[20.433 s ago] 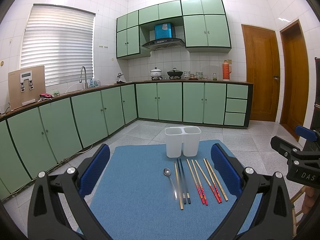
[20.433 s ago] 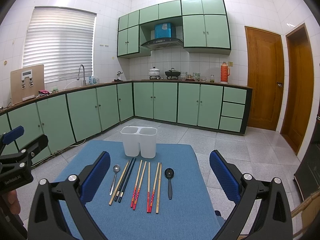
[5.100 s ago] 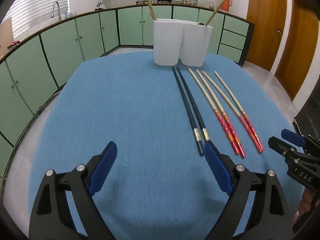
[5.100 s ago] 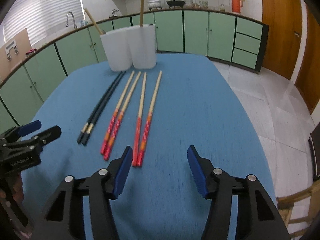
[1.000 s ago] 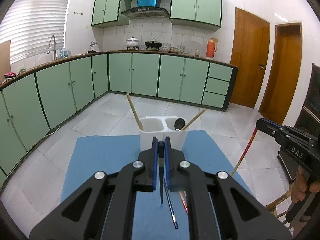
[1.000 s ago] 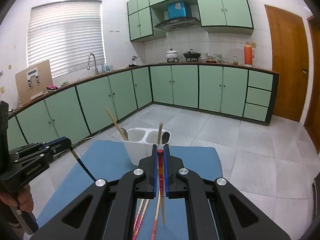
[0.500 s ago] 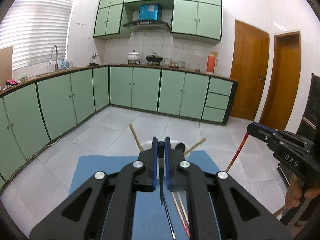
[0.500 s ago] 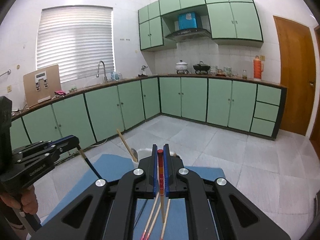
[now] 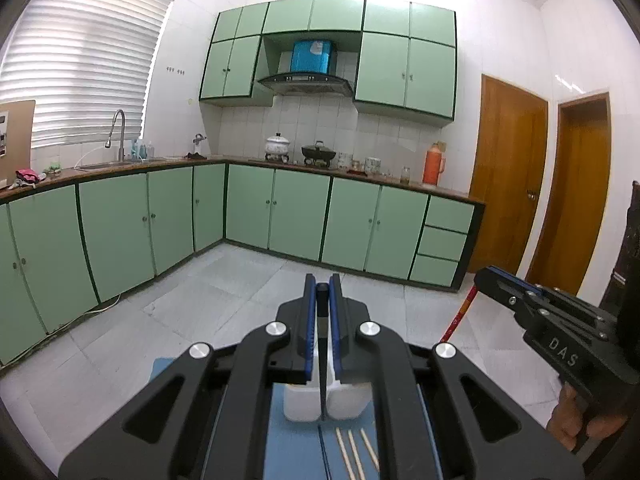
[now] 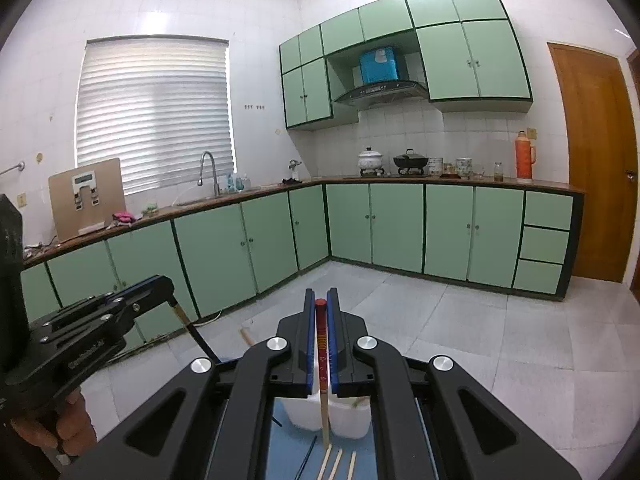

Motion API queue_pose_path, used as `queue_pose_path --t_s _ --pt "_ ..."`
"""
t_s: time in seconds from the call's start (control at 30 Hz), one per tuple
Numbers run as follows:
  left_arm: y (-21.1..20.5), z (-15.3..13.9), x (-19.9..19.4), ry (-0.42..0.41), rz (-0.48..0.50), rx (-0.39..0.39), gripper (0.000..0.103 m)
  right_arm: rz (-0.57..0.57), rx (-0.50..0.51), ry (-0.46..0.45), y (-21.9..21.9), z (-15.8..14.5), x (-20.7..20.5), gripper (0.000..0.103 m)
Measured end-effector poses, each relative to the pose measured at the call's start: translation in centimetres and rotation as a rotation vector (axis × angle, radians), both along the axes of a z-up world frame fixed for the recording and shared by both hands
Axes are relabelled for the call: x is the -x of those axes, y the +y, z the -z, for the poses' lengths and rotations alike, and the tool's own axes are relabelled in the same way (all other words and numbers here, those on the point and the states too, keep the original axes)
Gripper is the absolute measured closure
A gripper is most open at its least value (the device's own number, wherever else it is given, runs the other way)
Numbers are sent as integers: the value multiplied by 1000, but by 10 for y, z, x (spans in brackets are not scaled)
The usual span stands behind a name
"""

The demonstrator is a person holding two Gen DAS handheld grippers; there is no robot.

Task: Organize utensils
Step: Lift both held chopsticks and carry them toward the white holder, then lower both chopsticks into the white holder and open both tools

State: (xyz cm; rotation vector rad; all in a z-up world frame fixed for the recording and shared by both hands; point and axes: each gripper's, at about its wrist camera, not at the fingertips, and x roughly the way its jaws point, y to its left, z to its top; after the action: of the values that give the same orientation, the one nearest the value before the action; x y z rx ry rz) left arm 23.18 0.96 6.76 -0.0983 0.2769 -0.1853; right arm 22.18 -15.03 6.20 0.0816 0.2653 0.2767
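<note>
Aloft — two chopsticks (image 9: 321, 364) (image 10: 322, 344), three flat (image 10: 338, 462)

The left tongs (image 9: 322, 294) are squeezed tight and point a little downward. The right tongs (image 10: 321, 306) are squeezed tight too, pointing the same way. A hand (image 10: 56, 428) holds the left tongs, and another hand (image 9: 580, 420) holds the right.

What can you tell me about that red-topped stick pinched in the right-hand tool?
The red-topped chopstick looks like pale wood, its upper part painted red with small light flowers. It hangs nearly upright, thick end up, clamped between the blue pads of the right gripper, its bare tip hanging in front of the white holder. Only the pads touch it.
</note>
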Motion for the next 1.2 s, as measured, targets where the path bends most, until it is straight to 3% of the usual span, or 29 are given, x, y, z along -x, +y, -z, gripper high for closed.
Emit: queue_pose_path --t_s 0.27,0.47,0.8,1.2 --pt "-9 -19 -26 -48 -3 25 97 19 -34 -42 -2 -22 -33 98" --pt "-18 -14 -53 -78 -25 12 97 56 -9 -67 2 -24 -60 98" --pt "-31 47 -112 34 -34 -39 97 59 10 8 11 32 -108 98" --pt "-17 87 -128 147 -32 -66 96 39 19 128 13 83 -118 98"
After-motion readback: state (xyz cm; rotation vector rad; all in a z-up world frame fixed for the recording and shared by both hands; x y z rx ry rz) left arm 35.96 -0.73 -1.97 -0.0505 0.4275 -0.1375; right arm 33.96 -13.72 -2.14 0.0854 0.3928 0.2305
